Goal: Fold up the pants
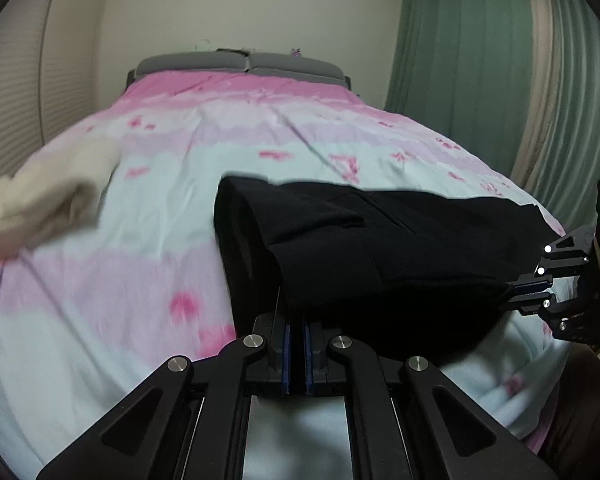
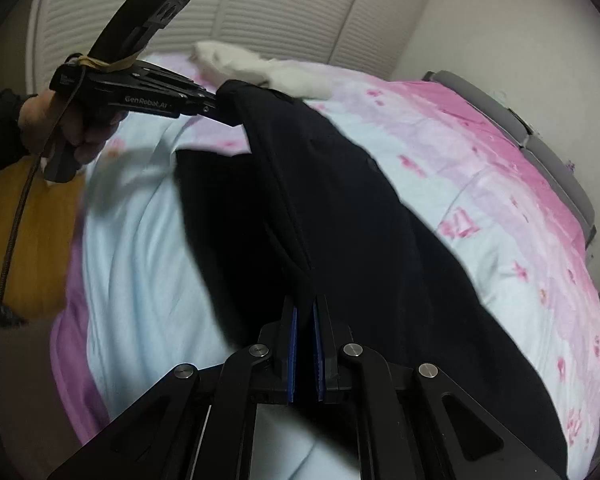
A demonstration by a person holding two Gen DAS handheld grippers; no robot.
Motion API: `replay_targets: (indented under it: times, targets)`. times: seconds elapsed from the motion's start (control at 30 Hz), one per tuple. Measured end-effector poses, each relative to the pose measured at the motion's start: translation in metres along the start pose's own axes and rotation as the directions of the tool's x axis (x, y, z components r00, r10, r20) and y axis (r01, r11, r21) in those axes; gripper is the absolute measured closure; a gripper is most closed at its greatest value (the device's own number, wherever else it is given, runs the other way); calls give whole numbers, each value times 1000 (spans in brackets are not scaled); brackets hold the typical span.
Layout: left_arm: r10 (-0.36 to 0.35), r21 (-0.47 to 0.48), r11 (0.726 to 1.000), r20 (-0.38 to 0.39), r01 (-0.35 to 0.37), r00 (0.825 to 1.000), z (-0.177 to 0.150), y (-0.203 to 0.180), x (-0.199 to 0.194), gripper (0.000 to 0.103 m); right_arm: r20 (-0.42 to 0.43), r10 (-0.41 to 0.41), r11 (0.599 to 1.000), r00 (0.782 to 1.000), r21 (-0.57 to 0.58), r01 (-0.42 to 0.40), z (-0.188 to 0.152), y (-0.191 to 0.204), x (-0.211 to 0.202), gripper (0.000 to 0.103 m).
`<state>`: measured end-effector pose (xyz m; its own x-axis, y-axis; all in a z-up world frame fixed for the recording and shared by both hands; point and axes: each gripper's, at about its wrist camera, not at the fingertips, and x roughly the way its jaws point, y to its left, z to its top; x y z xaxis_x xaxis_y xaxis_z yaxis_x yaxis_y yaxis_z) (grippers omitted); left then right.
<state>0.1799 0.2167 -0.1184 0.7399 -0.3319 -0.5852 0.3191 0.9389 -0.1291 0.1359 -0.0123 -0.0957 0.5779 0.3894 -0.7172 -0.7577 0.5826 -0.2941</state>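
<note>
The black pants (image 1: 380, 240) hang stretched between my two grippers above the bed. My left gripper (image 1: 296, 312) is shut on one end of the pants' edge. My right gripper (image 2: 306, 312) is shut on the other end, and it shows at the right of the left wrist view (image 1: 516, 292). In the right wrist view the pants (image 2: 360, 220) run from my fingers up to the left gripper (image 2: 220, 110), held in a person's hand. The lower part of the pants drapes onto the bedspread.
The bed carries a pink, lilac and pale blue bedspread (image 1: 180, 208). A cream garment (image 1: 48, 200) lies at its left side, also in the right wrist view (image 2: 260, 68). Green curtains (image 1: 460, 48) hang on the right. A grey headboard (image 1: 240, 62) stands at the far end.
</note>
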Motion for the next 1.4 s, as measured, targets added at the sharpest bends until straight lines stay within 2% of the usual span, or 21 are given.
replay_targets:
  times: [0.17,0.3,0.47,0.57,0.67,0.73,0.77,0.83,0.87,0.9,1.0,1.1,1.13,1.2,1.3,1.4]
  targets:
    - [23,-16,1000,3,-23,1000,-23,-6,-1,96,-47,21,1000,999,-13,-21,-21,19,12,95]
    - [48,-54,997,11,-47,999,-35,2,-2,96,-39,-4,1000,999,-31,3,-24,26,23,95]
    - [89,-101,991,31,-86,996,-30,11,-8,96,-11,5,999,1000,34,-4,-18,25,34,95]
    - [111,-99,989,11,-109,994,-29,12,-10,95,-5,16,999,1000,47,-16,-12,26,41,95]
    - [132,-98,986,-3,-131,991,-34,11,-17,88,-10,21,999,1000,47,-20,-10,28,46,94]
    - [142,-107,984,-9,-142,990,-36,8,-23,75,-4,14,998,1000,55,-14,-12,28,46,93]
    - [151,-109,982,-8,-151,988,-37,6,-29,72,2,8,998,1000,63,-8,-13,30,44,92]
    - [168,-102,981,1,-167,986,-37,0,-39,61,3,-8,997,1000,79,8,-14,30,40,79]
    - [179,-96,980,10,-177,984,-36,-5,-44,61,10,-26,996,1000,87,25,-16,31,36,66]
    - [188,-91,978,17,-186,982,-35,-10,-51,61,20,-41,994,999,97,39,-18,31,31,59]
    - [201,-100,975,32,-197,979,-31,-24,-63,60,49,-68,982,997,178,58,-29,27,8,57]
    - [193,-86,978,49,-189,980,-21,-48,-65,55,81,-111,942,991,326,79,-47,11,-22,56]
    - [186,-81,980,51,-181,981,-17,-55,-62,54,85,-139,917,987,387,96,-55,1,-33,56]
    - [154,-75,986,59,-150,986,-7,-78,-50,52,84,-194,861,977,493,128,-73,-19,-52,50]
    - [114,-73,991,56,-110,992,6,-110,-25,51,45,-298,748,954,632,204,-104,-58,-80,41]
    - [63,-77,995,64,-58,996,16,-145,2,51,-22,-363,598,931,761,252,-143,-103,-105,37]
